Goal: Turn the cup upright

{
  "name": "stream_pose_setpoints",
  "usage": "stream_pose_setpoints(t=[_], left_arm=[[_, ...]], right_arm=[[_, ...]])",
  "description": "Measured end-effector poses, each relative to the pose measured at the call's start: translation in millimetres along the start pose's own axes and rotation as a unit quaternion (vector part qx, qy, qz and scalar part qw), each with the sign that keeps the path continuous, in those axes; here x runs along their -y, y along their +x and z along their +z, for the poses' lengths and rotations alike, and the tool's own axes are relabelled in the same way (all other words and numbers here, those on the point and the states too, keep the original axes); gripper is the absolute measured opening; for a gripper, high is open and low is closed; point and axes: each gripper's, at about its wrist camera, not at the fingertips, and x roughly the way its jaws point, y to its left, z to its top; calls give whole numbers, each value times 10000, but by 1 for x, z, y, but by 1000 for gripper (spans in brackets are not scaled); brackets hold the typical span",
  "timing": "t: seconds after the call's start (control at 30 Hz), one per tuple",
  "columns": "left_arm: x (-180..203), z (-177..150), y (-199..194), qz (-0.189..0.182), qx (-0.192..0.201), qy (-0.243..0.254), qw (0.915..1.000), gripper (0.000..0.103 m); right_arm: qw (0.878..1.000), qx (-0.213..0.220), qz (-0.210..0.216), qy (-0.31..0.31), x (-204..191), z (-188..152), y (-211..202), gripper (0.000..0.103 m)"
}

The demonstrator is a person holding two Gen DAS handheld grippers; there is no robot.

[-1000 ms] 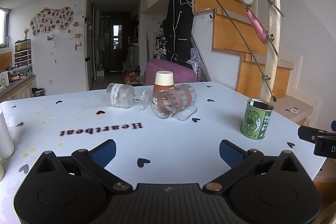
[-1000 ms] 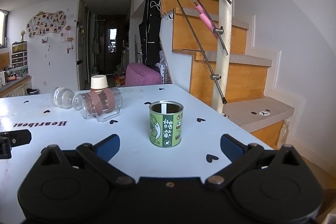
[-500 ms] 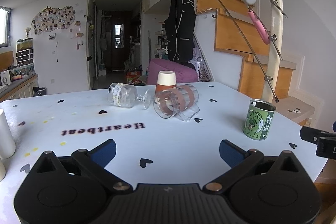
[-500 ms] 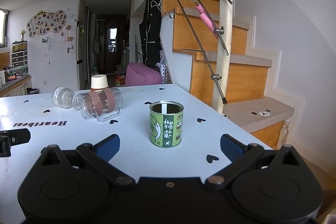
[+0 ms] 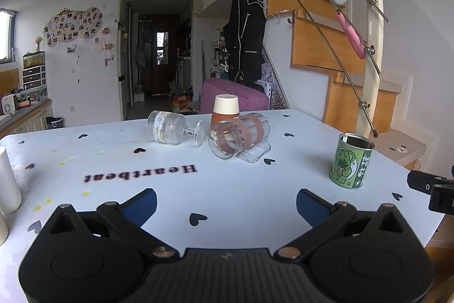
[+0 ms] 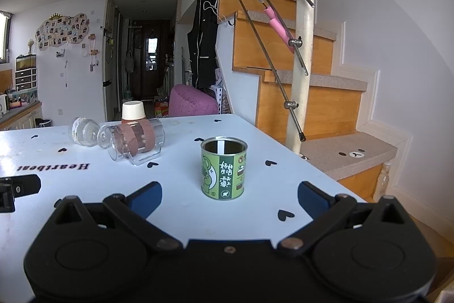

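A clear glass mug with brown bands (image 5: 239,137) lies on its side mid-table, mouth toward me, handle on the table; it also shows in the right wrist view (image 6: 136,139). A clear stemmed glass (image 5: 173,128) lies on its side to its left. A paper cup (image 5: 225,107) stands upside down behind the mug. My left gripper (image 5: 226,205) is open and empty, well short of the mug. My right gripper (image 6: 229,198) is open and empty, just short of the green tin (image 6: 224,168).
The green tin (image 5: 351,161) stands upright near the table's right edge. A white cylinder (image 5: 7,181) stands at the left edge. The white table (image 5: 227,183) carries heart marks and the word Heartbeat. A staircase with railing rises on the right.
The left wrist view has drifted slightly, objects shifting a little right and down. The right wrist view is nearly unchanged. Both grippers stay open.
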Motion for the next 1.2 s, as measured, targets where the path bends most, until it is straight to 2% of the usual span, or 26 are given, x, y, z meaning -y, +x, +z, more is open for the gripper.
stream_pose_setpoints(t=[1.2], left_arm=[[-4,-4,4,43,-20,-16,10000,103]], right_arm=[[10000,-10,-3,-55,-2,1,-1,103]])
